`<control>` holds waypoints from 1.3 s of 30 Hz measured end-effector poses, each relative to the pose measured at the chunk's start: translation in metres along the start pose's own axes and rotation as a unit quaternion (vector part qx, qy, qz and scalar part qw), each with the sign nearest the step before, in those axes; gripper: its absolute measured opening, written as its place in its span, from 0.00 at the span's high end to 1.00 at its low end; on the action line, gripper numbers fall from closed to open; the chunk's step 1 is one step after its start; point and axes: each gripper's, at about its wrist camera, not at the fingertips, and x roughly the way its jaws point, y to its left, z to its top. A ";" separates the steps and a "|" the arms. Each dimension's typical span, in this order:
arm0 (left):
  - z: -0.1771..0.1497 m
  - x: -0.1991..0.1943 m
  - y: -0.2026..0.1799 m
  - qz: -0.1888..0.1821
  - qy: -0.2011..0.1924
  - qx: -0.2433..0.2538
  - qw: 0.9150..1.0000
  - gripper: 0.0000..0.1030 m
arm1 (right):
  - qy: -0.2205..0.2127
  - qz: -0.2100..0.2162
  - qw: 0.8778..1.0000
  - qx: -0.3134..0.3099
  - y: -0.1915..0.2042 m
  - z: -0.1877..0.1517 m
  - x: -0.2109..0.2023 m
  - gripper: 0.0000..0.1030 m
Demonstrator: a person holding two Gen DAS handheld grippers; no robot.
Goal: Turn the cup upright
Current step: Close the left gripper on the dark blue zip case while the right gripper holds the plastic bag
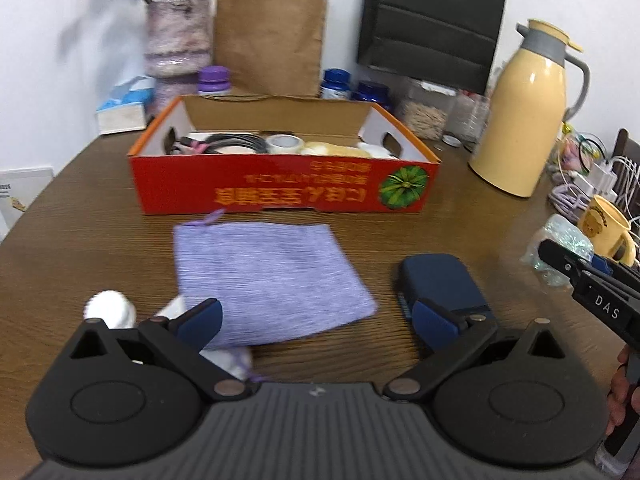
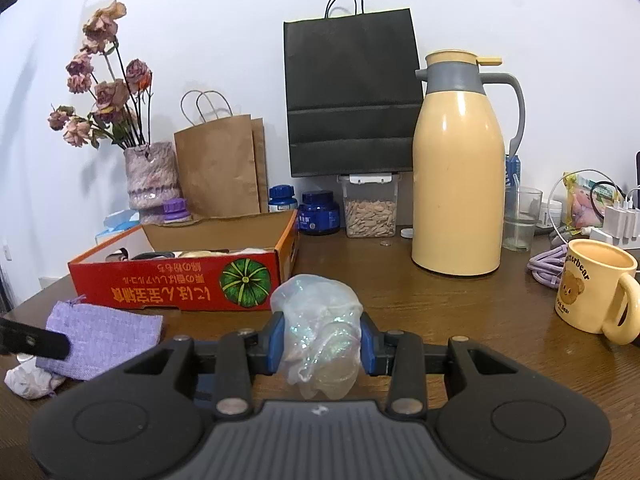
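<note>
The cup is a crinkled, translucent, iridescent plastic one. My right gripper is shut on it, with a blue pad pressed on each side. I cannot tell which end of the cup is up. The left wrist view shows the same cup at the far right, held by the right gripper, next to a yellow bear mug. My left gripper is open low over the table with nothing between its pads, and a purple knitted pouch lies just ahead of it.
A red cardboard box of odds and ends stands mid-table. A dark blue case lies by the left gripper's right finger. Crumpled white paper sits at its left. A yellow thermos, a glass, jars, paper bags and a flower vase line the back wall.
</note>
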 end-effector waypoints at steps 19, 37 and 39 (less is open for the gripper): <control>0.003 0.047 -0.074 -0.027 0.052 0.023 0.998 0.00 | -0.021 -0.022 0.999 0.034 -0.022 0.003 -0.014 0.65; -0.011 0.078 -0.108 0.009 0.065 0.033 0.997 0.00 | -0.020 -0.032 0.998 0.049 -0.032 0.000 -0.015 0.65; -0.014 0.079 -0.111 0.015 0.058 0.040 0.997 0.01 | -0.020 -0.032 0.998 0.049 -0.032 0.001 -0.015 0.65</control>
